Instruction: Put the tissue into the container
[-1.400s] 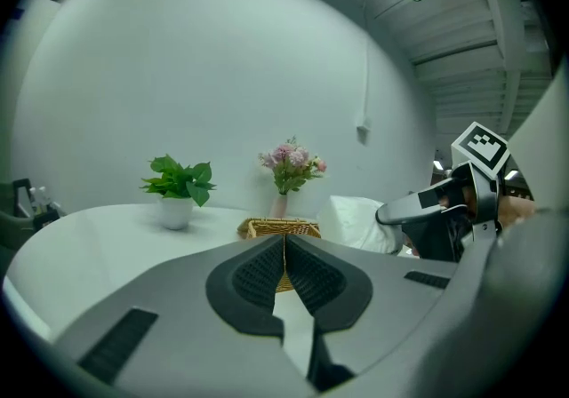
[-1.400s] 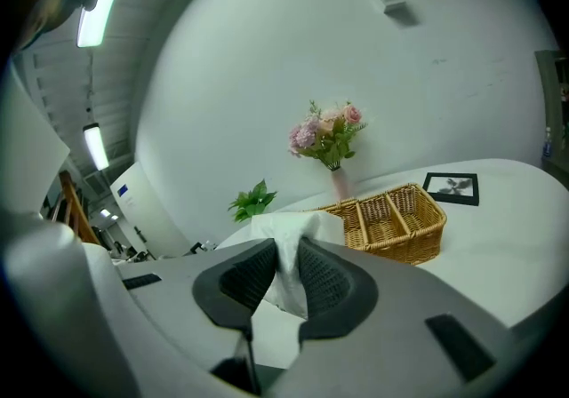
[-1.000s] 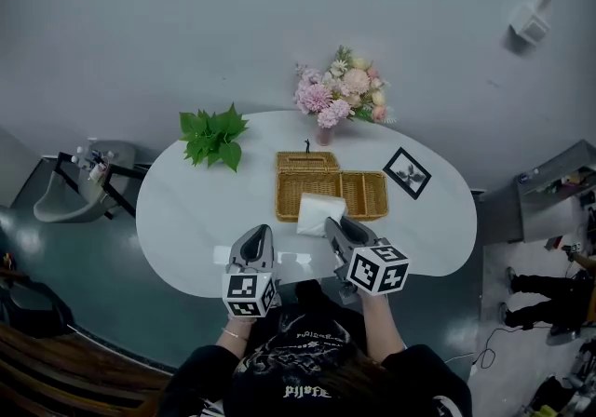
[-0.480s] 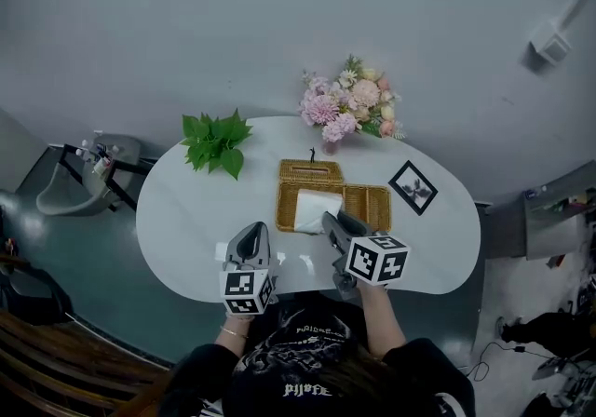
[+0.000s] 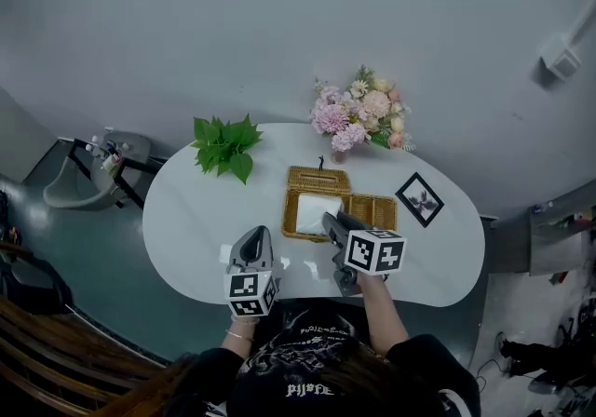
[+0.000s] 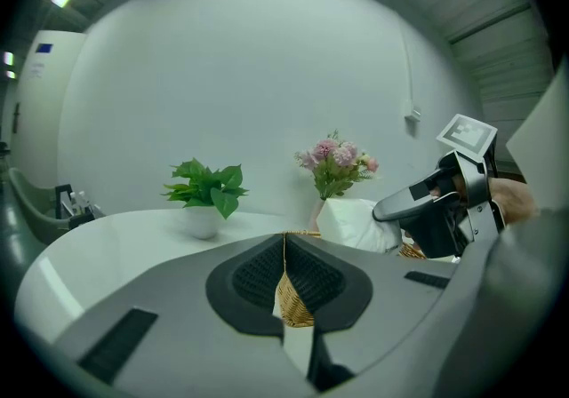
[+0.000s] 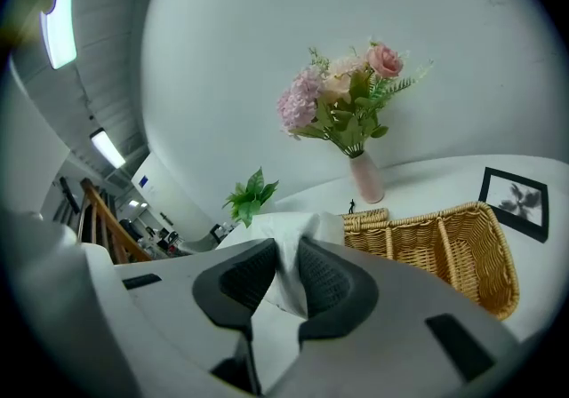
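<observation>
A white tissue pack (image 5: 314, 211) is held over the left part of the wicker basket (image 5: 374, 210). My right gripper (image 5: 328, 221) is shut on its near edge. In the right gripper view the tissue pack (image 7: 298, 229) bulges up between the dark pads of the right gripper (image 7: 286, 267), and the basket (image 7: 455, 245) lies just beyond to the right. My left gripper (image 5: 253, 238) rests over the table's front edge, left of the basket, with nothing in it. In its own view the left gripper (image 6: 284, 256) has its jaws together, and the tissue pack (image 6: 356, 224) shows to the right.
A vase of pink flowers (image 5: 359, 117) stands behind the basket, with a green potted plant (image 5: 226, 142) at the back left. A framed picture (image 5: 419, 199) lies to the basket's right. A small lidded wicker box (image 5: 318, 179) adjoins the basket's far side. A stand with bottles (image 5: 102, 168) sits left of the white table (image 5: 196, 210).
My right gripper has carried the tissue pack forward, from the basket's near rim to over its left compartment. The left gripper has stayed put near the table's front edge.
</observation>
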`<state>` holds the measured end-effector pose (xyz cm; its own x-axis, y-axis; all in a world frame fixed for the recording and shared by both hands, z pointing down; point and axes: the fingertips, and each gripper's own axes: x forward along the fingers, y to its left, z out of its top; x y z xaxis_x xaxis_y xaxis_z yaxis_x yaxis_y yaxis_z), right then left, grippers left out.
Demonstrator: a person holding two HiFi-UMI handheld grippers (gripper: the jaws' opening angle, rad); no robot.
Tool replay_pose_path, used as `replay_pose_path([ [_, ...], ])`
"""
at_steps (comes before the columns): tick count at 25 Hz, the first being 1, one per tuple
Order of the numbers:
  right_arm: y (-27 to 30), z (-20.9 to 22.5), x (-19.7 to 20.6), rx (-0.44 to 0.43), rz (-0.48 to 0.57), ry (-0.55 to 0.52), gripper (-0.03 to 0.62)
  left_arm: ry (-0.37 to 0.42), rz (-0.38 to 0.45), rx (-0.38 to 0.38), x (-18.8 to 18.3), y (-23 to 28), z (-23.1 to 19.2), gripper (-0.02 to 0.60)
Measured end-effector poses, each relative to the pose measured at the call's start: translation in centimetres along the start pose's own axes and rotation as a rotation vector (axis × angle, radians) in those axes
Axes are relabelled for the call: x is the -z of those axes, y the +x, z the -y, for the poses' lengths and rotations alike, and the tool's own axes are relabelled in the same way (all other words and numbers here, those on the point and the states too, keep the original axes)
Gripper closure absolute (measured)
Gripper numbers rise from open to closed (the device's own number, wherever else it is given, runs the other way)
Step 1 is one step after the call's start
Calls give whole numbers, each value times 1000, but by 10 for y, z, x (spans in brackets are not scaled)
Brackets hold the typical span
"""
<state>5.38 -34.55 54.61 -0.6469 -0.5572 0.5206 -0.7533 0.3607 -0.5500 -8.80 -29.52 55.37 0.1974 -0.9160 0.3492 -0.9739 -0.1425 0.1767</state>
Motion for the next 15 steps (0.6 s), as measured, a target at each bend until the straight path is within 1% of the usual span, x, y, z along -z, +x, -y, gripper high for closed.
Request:
replay_pose_path([
  [4,10,6,4,10,-44,3,491,-5,6,-17,1,1,0,555],
  [9,18,14,6,26,-77,68,491,11,-1,-39,2,1,1,555],
  [15,30,20,7,43,-114,92,491,9,-2,-50,1,3,0,555],
])
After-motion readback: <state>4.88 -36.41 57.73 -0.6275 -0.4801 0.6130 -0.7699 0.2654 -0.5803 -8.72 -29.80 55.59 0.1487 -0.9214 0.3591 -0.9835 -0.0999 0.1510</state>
